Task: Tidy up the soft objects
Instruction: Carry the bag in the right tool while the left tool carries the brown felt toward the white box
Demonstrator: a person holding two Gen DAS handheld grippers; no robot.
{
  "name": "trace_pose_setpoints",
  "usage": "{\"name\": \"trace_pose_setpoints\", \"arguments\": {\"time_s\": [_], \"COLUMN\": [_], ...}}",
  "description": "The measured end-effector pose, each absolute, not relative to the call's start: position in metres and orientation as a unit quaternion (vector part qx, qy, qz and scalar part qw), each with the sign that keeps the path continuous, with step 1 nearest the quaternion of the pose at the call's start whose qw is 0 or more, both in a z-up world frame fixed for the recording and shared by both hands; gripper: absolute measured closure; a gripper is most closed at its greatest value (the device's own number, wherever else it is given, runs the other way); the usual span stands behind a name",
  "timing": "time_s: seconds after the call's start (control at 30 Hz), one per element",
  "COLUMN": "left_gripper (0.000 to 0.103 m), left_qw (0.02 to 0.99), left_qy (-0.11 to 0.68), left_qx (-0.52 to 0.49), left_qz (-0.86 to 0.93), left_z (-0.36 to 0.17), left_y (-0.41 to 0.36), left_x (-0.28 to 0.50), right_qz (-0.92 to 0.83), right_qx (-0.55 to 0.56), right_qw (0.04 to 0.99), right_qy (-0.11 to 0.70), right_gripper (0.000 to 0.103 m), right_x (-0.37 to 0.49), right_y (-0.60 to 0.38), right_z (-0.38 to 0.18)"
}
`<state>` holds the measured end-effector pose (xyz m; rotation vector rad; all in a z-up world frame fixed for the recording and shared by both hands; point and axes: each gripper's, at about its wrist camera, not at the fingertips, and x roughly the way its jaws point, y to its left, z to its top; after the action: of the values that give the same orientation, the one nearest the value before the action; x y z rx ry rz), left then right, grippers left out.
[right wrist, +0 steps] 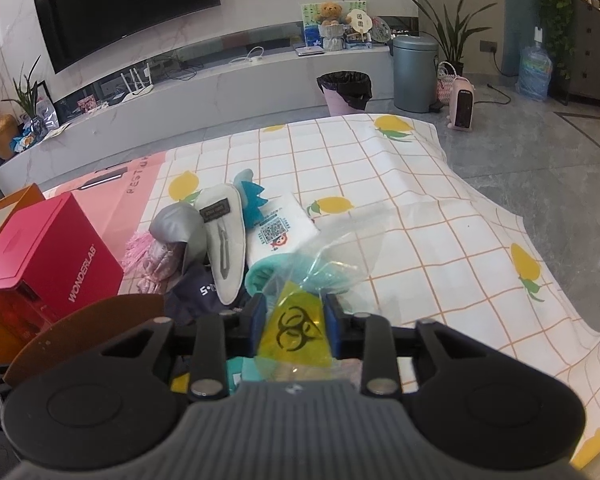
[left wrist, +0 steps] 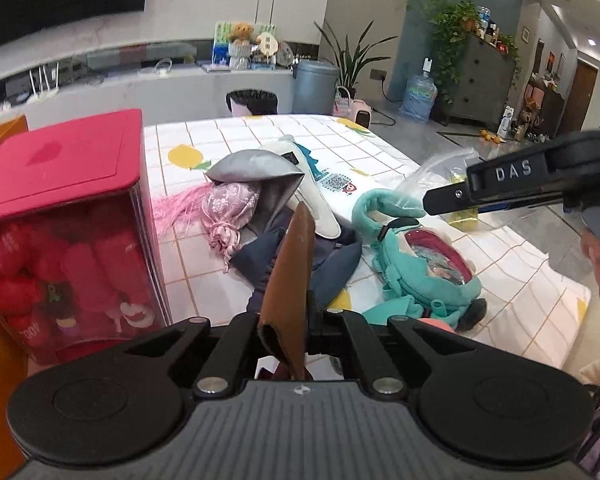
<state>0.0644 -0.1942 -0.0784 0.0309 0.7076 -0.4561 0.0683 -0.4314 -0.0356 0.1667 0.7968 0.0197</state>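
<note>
We are looking at a heap of soft things on the checked, lemon-print cloth covering the desk (right wrist: 420,216): a grey padded piece (left wrist: 256,168), a pink embroidered pouch (left wrist: 230,202) with its pink tassel fringe (left wrist: 180,208) spilling left, a navy garment (left wrist: 300,256), a pale grey slipper-shaped piece (right wrist: 224,240) lying across the top, and a teal plush pouch (left wrist: 420,264) to the right. We are pinching a brown leather flap (left wrist: 290,276) in our left tool (left wrist: 290,320), its jaws drawn together on it, the flap standing upright just above the navy garment. Our right tool (right wrist: 296,320) is gripping a clear plastic bag (right wrist: 328,256) with a yellow biohazard-marked sheet (right wrist: 294,328) inside, the blue pads (right wrist: 258,320) pressing either side of it, over the teal pouch. In the left view the right tool is reaching in from the right edge. A red box (left wrist: 60,200), its clear front showing red plush toys, is standing at the left, beside the heap.
</note>
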Motion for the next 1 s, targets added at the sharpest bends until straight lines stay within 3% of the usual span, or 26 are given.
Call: {"name": "trace_pose_setpoints", "arguments": {"time_s": [0.3, 0.73, 1.0], "left_gripper": [0.099, 0.098, 0.098], "left_qw": [0.900, 0.908, 0.918], "left_qy": [0.386, 0.372, 0.370], "left_qx": [0.007, -0.027, 0.005], "left_qz": [-0.200, -0.192, -0.143], "left_z": [-0.057, 0.024, 0.053], "left_y": [-0.186, -0.134, -0.071], "left_x": [0.069, 0.021, -0.032], "right_qz": [0.029, 0.081, 0.182], "right_qx": [0.071, 0.075, 0.063], "right_qw": [0.923, 0.941, 0.922], "right_qy": [0.378, 0.321, 0.337], "right_gripper": [0.093, 0.094, 0.093], "right_x": [0.061, -0.007, -0.069], "right_y": [-0.424, -0.373, -0.317], "right_z": [-0.019, 0.049, 0.077]}}
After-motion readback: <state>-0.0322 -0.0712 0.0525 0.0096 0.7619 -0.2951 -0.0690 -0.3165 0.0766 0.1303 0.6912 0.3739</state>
